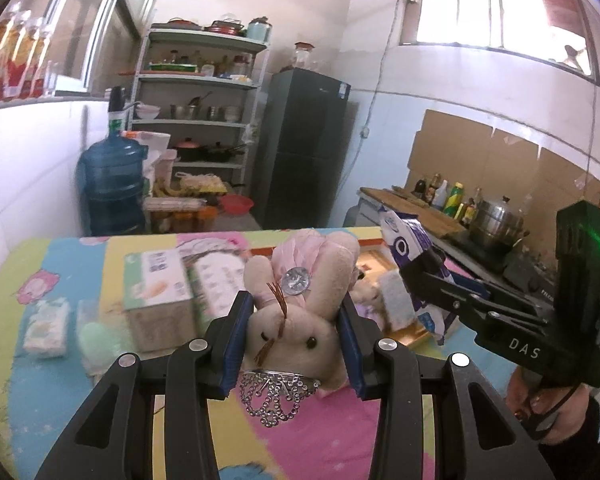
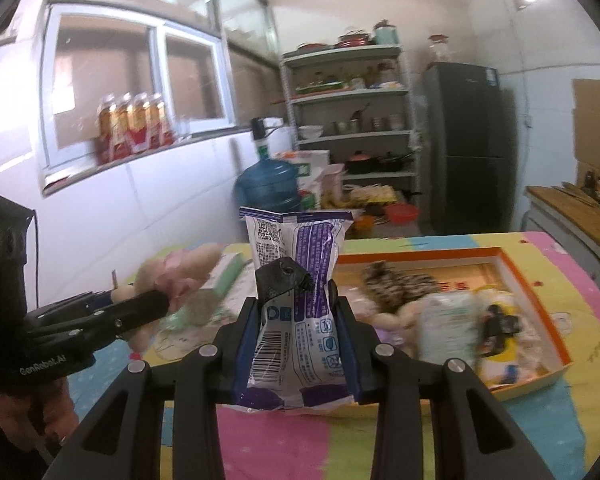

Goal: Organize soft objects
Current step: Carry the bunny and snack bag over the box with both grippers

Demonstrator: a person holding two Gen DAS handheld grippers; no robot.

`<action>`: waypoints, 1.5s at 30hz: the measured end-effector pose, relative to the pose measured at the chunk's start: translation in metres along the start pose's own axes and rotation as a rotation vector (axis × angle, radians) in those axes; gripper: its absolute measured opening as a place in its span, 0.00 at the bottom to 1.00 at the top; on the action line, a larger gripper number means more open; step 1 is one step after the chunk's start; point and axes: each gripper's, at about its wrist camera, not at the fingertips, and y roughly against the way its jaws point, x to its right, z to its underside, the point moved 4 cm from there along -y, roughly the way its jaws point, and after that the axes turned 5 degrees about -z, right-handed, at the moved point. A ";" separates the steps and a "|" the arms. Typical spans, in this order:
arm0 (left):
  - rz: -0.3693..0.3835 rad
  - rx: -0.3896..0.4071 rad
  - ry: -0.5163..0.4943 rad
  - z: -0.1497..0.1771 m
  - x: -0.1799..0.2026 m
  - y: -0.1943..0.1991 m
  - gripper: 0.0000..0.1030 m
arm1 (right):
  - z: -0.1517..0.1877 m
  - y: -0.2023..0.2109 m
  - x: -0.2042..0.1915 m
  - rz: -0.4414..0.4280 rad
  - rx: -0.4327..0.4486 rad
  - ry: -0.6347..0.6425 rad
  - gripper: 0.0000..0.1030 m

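One plush rabbit (image 1: 296,320) sits clamped in the left gripper (image 1: 296,344). The right gripper (image 2: 296,344) squeezes one purple tissue pack (image 2: 296,304). One orange-rimmed tray (image 2: 556,344) holds several blurred soft toys.

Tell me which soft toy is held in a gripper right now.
The beige plush bunny with the pink hair bow, pinched between the left gripper fingers. The other plush toys lie in the orange-rimmed box.
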 end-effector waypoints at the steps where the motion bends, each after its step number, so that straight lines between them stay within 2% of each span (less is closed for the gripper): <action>1: 0.003 0.001 -0.001 -0.002 0.004 -0.002 0.42 | -0.001 0.003 0.008 0.015 0.006 -0.009 0.36; 10: 0.008 -0.010 -0.018 -0.014 0.053 -0.038 0.42 | -0.002 0.022 0.068 0.116 0.031 -0.050 0.36; 17: -0.010 -0.031 -0.019 -0.020 0.076 -0.065 0.42 | -0.003 0.027 0.104 0.157 0.035 -0.059 0.36; 23: -0.027 -0.060 -0.025 -0.025 0.089 -0.090 0.42 | -0.013 0.024 0.128 0.169 0.019 -0.014 0.36; 30: -0.022 -0.103 -0.050 -0.035 0.107 -0.123 0.42 | -0.037 0.003 0.161 0.108 -0.056 0.027 0.36; 37: -0.029 -0.139 -0.080 -0.047 0.117 -0.160 0.42 | -0.063 -0.036 0.199 0.004 -0.186 0.064 0.36; 45: -0.045 -0.200 -0.097 -0.045 0.122 -0.195 0.42 | -0.062 -0.080 0.219 -0.023 -0.308 0.107 0.36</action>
